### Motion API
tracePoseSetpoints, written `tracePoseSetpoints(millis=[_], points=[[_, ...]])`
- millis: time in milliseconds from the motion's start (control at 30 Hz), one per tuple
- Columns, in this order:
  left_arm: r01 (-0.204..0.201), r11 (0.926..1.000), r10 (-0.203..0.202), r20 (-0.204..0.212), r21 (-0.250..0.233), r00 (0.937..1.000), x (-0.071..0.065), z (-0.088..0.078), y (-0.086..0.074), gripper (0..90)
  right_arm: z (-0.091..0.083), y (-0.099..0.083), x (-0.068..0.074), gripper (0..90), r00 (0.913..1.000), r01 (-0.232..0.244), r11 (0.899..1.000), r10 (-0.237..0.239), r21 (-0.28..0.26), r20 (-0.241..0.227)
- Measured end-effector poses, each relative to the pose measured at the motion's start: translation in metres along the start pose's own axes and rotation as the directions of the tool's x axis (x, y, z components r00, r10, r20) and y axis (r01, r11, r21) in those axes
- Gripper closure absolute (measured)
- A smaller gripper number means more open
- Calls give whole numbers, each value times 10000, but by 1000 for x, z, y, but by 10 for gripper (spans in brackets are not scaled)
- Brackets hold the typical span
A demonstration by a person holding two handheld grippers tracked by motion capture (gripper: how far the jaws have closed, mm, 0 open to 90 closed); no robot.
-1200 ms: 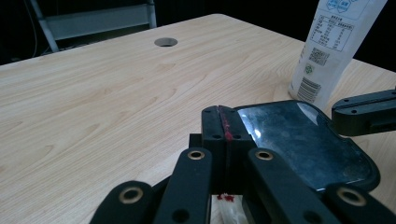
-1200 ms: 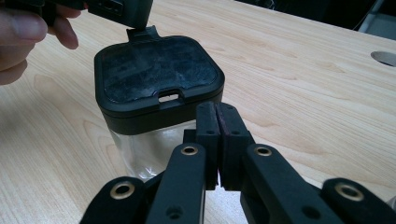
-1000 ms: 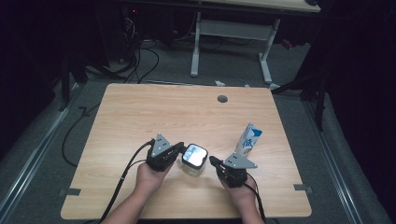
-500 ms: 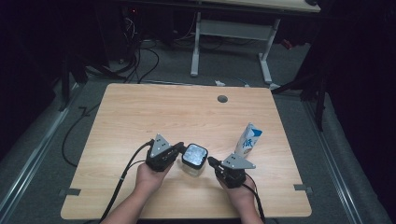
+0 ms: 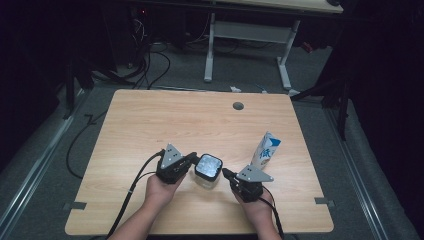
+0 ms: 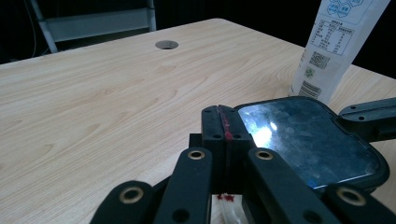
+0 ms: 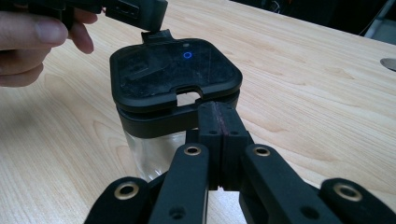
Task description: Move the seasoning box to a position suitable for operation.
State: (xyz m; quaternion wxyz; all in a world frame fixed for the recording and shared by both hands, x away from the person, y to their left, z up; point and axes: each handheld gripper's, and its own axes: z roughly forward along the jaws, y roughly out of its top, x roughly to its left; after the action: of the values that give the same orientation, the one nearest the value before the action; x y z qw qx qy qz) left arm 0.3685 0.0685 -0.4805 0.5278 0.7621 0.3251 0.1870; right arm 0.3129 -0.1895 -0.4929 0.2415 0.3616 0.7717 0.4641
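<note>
A small container with a clear body and a black, rounded-square lid stands on the wooden table, near its front edge and between the two grippers. From above the lid's flat top gleams pale under the light; in the right gripper view it looks dusty, bears a small blue ring mark and has a notch in the edge that faces that gripper, with a thick black collar below it and see-through wall under that. The left gripper lies low over the table in the person's left hand, its forearm coming in from the bottom edge, and its jaws are pressed together with nothing between them, their tip at the container's left side. The right gripper is held likewise in the right hand, angled up and leftwards, its jaws also closed on nothing, their tip against the lid's edge by the notch. Whether either tip truly touches the container or merely sits just beside it is hard to make out. A tall white and blue carton stands upright beyond the right gripper, apart from the container; in the left gripper view its top is cut off. The bottom of the container is hidden behind the jaws in both gripper views.
</note>
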Motion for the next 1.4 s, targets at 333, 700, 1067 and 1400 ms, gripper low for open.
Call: tracePoseSetpoints(millis=[333, 700, 1067, 1400], points=[[60, 10000, -60, 26, -1, 10000, 0, 0, 0, 900, 1, -1, 1, 899, 10000, 4, 10000, -3, 58, -70], [97, 9999, -97, 13, -30, 10000, 0, -1, -1, 900, 2, -2, 0, 899, 9999, -85, 9999, 86, 54, -104], [136, 9999, -136, 72, -87, 9999, 1, -1, -2, 900, -1, 2, 1, 899, 10000, -41, 9999, 41, -120, -27], [138, 9999, -138, -26, -95, 9999, 1, -1, -3, 900, -3, 4, 0, 899, 10000, -33, 9998, 32, -217, -61]])
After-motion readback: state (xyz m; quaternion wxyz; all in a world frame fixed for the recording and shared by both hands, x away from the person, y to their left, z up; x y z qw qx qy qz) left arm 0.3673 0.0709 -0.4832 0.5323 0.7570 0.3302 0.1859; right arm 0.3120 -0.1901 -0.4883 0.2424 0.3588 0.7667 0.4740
